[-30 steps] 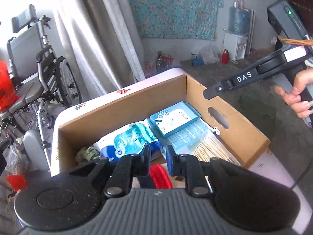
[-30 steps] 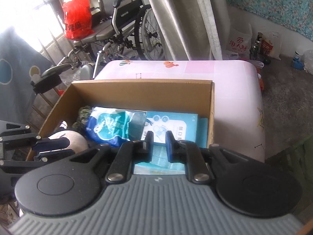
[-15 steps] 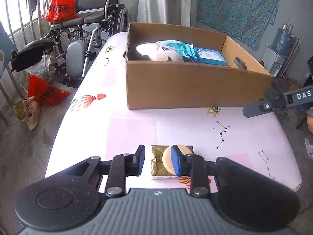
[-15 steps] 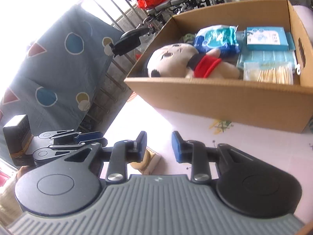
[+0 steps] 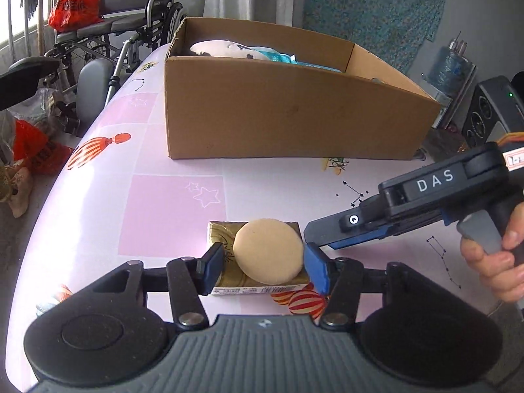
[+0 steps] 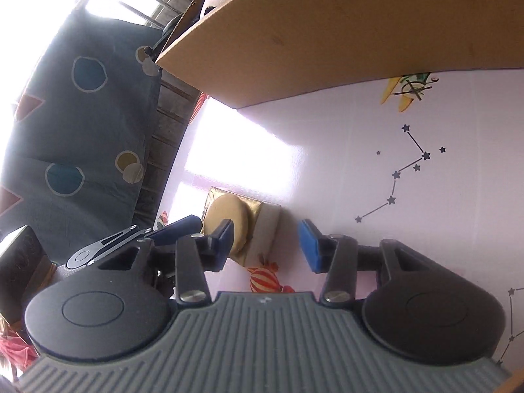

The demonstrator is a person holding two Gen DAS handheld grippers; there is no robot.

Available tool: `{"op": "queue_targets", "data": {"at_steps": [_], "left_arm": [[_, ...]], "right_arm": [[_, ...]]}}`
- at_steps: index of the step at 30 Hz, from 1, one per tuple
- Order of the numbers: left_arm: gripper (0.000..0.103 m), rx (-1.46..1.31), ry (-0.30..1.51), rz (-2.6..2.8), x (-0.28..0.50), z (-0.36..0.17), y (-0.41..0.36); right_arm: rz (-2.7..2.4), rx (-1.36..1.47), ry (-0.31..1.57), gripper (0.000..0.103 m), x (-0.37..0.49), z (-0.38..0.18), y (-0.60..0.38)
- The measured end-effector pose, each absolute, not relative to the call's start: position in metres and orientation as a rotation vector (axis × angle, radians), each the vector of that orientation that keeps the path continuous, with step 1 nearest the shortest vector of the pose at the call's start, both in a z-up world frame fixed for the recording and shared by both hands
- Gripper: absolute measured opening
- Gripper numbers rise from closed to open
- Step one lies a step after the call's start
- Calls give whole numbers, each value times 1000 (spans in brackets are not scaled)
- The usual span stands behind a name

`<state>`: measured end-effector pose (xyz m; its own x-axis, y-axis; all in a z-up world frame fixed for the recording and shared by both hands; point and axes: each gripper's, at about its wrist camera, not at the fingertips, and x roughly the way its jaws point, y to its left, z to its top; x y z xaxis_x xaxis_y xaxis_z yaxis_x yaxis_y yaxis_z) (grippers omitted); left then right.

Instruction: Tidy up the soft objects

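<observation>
A round beige puff (image 5: 268,250) lies on a small gold box (image 5: 222,239) near the front of the pink table (image 5: 170,203). My left gripper (image 5: 264,270) straddles both; its jaws are opening and the pads stand just clear of the box's sides. My right gripper (image 5: 322,239) comes in from the right, its tip beside the box. In the right wrist view the puff (image 6: 229,219) and gold box (image 6: 262,226) sit partly between the right gripper's (image 6: 267,242) opening jaws, untouched. A plush toy (image 5: 216,47) lies in the cardboard box (image 5: 294,114) behind.
The cardboard box (image 6: 327,32) also holds blue packets. A wheelchair (image 5: 108,32) with a red bag (image 5: 75,0) stands past the table's far left edge. A hand (image 5: 491,262) holds the right gripper. A dark patterned cloth (image 6: 82,114) hangs to the left.
Both grippers have left the space over the cardboard box and come down to the table's front. Their jaws have widened and now flank the puff and gold box.
</observation>
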<state>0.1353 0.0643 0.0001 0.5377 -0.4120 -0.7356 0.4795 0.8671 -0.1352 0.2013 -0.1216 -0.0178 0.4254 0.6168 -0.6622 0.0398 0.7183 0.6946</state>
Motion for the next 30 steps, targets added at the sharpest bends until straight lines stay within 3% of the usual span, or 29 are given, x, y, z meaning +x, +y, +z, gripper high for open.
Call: {"op": "queue_targets", "data": {"at_steps": [2,4,7,10,11,18,24,26,30], "left_arm": [[58,89,830,-528,134,-5,61],[51,119,808,-525,133,-5,56],[50,129,813,-542,132,-4,55],[56,148,807,-515,128,-1,57],[64,148,804,-501,127,0,59],[64,123,809,-531,124,1,67],[39,66,828,-505,133,-1,65],[37,45,834,-482,135,3,74],[44,87,841,-386,138,3,90]], "right_arm": [[384,706,1092,44,201,-20,-121],[370,710,1095,44,206,-21,-128],[364,745,1108,44,205,-26,-131],[367,754,1109,44,205,-27,-129],[369,757,1109,46,207,-27,-130],[399,824,1119,50,208,-32,-134],[393,864,1108,51,204,-34,-135],[390,870,1107,51,202,-34,-136],[391,862,1110,51,203,-34,-135]]}}
